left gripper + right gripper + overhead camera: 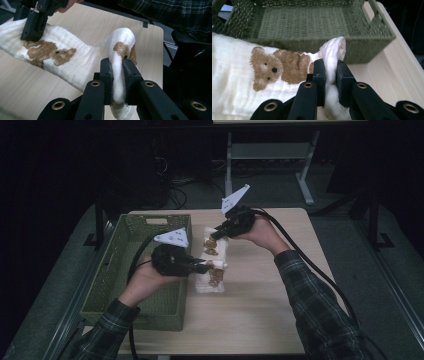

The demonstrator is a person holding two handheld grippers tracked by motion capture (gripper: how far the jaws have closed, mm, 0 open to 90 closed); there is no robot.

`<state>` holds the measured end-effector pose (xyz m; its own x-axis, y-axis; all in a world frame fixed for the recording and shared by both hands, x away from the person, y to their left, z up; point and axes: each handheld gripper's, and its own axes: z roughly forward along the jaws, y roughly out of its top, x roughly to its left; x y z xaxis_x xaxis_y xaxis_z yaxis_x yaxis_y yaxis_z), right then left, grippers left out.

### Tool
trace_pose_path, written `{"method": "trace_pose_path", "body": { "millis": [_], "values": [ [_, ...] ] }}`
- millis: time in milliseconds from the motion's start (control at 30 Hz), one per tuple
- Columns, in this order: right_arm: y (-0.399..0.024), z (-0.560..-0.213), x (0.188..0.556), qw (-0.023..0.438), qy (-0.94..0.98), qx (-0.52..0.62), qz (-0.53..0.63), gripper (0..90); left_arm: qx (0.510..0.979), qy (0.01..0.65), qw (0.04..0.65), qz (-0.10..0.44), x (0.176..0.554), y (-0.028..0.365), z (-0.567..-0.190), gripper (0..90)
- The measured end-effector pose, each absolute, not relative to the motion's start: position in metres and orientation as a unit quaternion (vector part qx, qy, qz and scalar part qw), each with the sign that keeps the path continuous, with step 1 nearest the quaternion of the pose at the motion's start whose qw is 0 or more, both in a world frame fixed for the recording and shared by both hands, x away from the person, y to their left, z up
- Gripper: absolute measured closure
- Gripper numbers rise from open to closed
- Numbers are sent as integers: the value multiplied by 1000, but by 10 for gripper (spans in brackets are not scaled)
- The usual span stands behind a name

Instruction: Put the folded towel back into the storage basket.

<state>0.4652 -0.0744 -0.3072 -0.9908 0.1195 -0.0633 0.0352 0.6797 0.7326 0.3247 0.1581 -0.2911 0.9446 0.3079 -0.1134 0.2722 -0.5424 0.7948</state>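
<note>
A white cloth (212, 265) printed with brown bears hangs stretched between my two grippers above the table. My left gripper (206, 267) is shut on the cloth's near end, and the left gripper view has the fabric (117, 75) pinched between both jaws. My right gripper (216, 234) is shut on the far end. In the right gripper view the cloth (332, 60) bunches up between the jaws, with a bear print (265, 67) to the left. The right gripper (33, 22) also appears at the top left of the left gripper view, clamped on the cloth.
A green woven basket (125, 270) stands on the left part of the wooden table (260, 310), close beside the cloth; its inside (309, 20) holds nothing. Black cables trail from both grippers. A desk frame (270, 155) stands on the floor beyond the table.
</note>
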Motion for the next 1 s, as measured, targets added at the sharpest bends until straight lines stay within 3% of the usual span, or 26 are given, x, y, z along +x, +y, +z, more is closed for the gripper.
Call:
{"method": "trace_pose_path", "body": {
  "millis": [533,1000],
  "values": [
    [21,-299,475,46,917,5,396,804,868,200,452,43,318,245,-289,797],
    [63,-315,473,32,915,-11,401,804,871,215,440,45,307,272,-302,796]
  ]
}}
